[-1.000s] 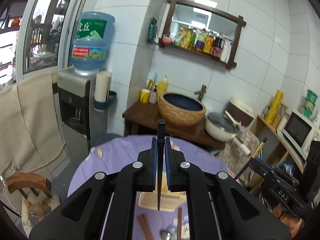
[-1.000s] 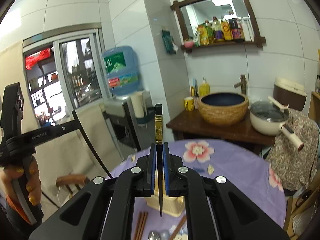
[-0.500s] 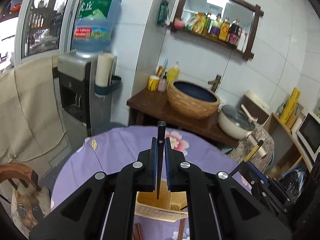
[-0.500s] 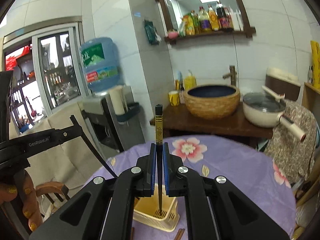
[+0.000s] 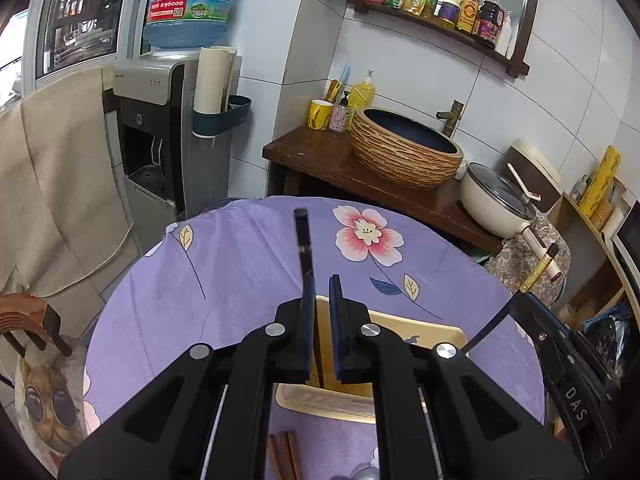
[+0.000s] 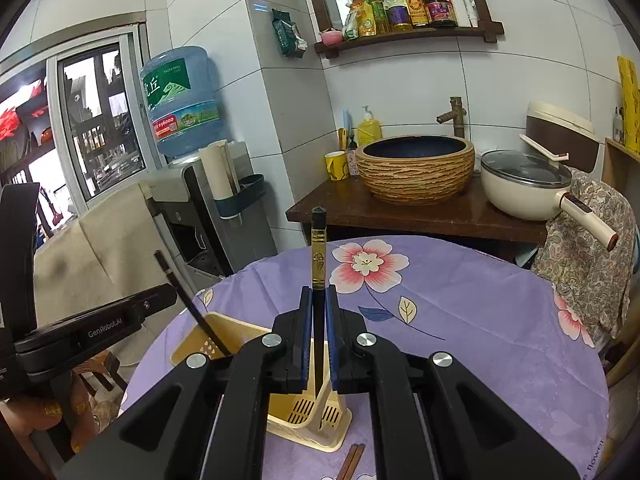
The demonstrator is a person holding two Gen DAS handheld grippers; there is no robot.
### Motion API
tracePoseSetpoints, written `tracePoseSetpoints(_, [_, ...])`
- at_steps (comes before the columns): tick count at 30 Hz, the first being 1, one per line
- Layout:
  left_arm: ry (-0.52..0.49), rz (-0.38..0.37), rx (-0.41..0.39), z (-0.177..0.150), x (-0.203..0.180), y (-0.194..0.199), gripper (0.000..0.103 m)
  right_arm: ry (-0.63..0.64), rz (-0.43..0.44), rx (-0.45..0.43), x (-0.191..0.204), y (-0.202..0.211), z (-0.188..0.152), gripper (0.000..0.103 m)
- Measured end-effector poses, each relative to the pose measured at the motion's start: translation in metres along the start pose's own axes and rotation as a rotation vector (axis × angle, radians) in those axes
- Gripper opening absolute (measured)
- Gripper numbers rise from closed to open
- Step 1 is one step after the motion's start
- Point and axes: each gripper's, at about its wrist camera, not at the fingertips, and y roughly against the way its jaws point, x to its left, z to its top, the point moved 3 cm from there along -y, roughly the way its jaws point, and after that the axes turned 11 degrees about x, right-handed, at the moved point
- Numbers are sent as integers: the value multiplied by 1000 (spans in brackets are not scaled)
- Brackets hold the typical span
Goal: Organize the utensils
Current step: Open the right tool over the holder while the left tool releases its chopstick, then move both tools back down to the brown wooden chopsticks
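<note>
Left hand-held gripper jaws parted, chopstick leaning loose, right hand-held gripper clamping upright chopstick over holder

white tiled walls, water dispenser, dark wooden counter.
</note>
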Motion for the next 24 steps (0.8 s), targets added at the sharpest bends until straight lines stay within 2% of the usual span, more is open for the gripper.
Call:
tracePoseSetpoints(1, [-3, 1, -4, 0, 0, 1, 8, 0, 8, -3, 0, 1, 0, 8])
tracePoseSetpoints(2, [-10, 4, -7, 0, -1, 3, 8, 2, 11, -7, 0, 2, 0, 14])
tracePoseSetpoints(4, [-26, -5, -16, -3, -2, 10, 18, 17, -2, -34, 1, 9, -2, 23])
tracePoseSetpoints(5, [-32, -15, -27, -6, -2, 15, 37, 26, -8, -43, 2, 13, -5, 30])
tracePoseSetpoints(6, [-32, -22, -39, -9, 0, 20, 60, 35, -15, -56, 2, 19, -9, 34])
tracePoseSetpoints(7, [-30, -29, -60, -13, 2, 26, 67, 35, -18, -65, 1, 24, -12, 38])
tracePoseSetpoints(8, [-28, -34, -85, -21, 5, 33, 70, 34, -21, -73, 1, 29, -18, 41])
tracePoseSetpoints(11, [-60, -3, -104, -45, 13, 44, 70, 32, -38, -81, -6, 43, -42, 47])
tracePoseSetpoints(14, [-86, 36, -99, -72, 22, 46, 72, 23, -67, -28, -16, 40, -70, 48])
tracePoseSetpoints(20, [-87, 89, 54, -136, 49, 12, 70, 0, -98, 165, -34, 6, -138, 48])
tracePoseSetpoints(24, [-58, 74, 155, -169, 64, -9, 63, -19, -85, 267, -37, -13, -169, 48])
